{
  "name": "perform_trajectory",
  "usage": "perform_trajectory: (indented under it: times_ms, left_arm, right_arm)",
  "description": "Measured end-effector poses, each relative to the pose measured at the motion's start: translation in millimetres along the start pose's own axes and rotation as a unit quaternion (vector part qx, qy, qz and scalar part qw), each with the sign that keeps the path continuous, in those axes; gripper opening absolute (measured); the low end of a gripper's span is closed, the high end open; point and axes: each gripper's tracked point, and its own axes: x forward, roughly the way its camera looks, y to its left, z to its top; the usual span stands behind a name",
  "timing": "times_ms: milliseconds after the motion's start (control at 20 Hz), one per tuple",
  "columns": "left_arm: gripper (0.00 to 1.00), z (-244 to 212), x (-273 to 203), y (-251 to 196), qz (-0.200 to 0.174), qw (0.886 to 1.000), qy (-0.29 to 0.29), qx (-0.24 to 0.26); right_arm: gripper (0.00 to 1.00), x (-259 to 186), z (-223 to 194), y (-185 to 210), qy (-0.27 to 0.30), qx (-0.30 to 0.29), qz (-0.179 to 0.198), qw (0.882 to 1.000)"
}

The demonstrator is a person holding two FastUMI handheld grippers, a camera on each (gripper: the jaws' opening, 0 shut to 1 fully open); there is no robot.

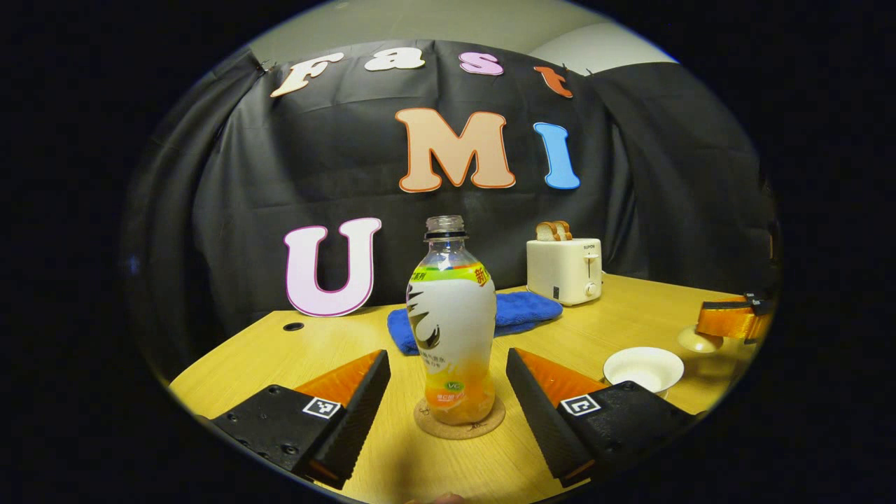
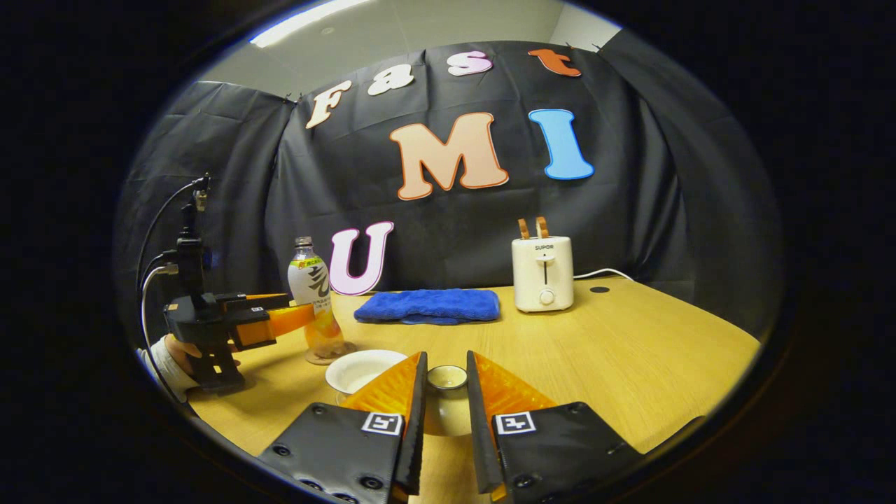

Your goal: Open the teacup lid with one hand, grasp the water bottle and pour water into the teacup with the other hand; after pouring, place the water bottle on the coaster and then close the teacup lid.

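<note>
Plastic, thin-walled and capless, the water bottle (image 1: 452, 322) stands on its coaster (image 1: 458, 418) near the table's (image 1: 630, 308) front edge, between the left gripper's (image 1: 448, 392) wide-spread fingers. It looks light but squashy (squeeze too hard and it could spill), so I'd take it at the labelled waist. The right gripper (image 2: 446, 395) is closed narrowly on the lid (image 2: 446, 378), just beside the open teacup (image 2: 364, 369). Glazed ceramic: probably slippery and chippable.
</note>
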Motion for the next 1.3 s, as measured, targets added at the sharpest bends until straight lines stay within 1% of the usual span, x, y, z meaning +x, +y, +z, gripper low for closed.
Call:
perform_trajectory:
  times_ms: [250,300,600,800,900,950,1100,1200,1300]
  left_arm:
    - [0.97,-5.7,-22.7,14.5,0.018,1.000,0.002,-0.004]
    - [0.97,-5.8,-27.6,16.9,0.022,1.000,0.001,-0.005]
    - [0.97,0.0,-46.8,23.2,0.035,0.999,-0.015,-0.004]
    - [0.97,-0.2,-53.4,21.0,0.029,0.999,-0.019,-0.016]
    - [0.97,-1.8,-55.1,25.2,0.031,0.999,-0.017,-0.019]
    - [0.97,-2.3,-55.1,26.7,0.033,0.999,-0.019,-0.019]
    - [0.97,-1.9,-58.2,31.1,0.037,0.999,-0.022,-0.017]
    - [0.97,-2.4,-59.9,33.1,0.039,0.999,-0.023,-0.018]
    - [0.97,-2.3,-62.6,33.2,0.041,0.999,-0.024,-0.018]
  right_arm:
    - [0.34,19.3,9.0,27.9,-0.007,0.003,0.033,0.999]
    - [0.35,23.6,9.5,31.8,-0.008,0.003,0.036,0.999]
    - [0.34,39.3,4.3,50.5,0.000,0.019,0.052,0.998]
    - [0.33,44.5,-0.4,65.4,0.003,0.011,0.063,0.998]
    - [0.34,45.4,-7.5,71.7,0.011,0.005,0.067,0.998]
    - [0.33,46.2,-10.4,74.4,0.016,0.001,0.068,0.998]
    - [0.35,48.2,-11.8,77.4,0.018,-0.015,0.062,0.998]
    - [0.33,49.0,-16.4,80.2,0.026,-0.020,0.060,0.998]
    - [0.34,50.7,-16.9,78.2,0.030,-0.026,0.053,0.998]
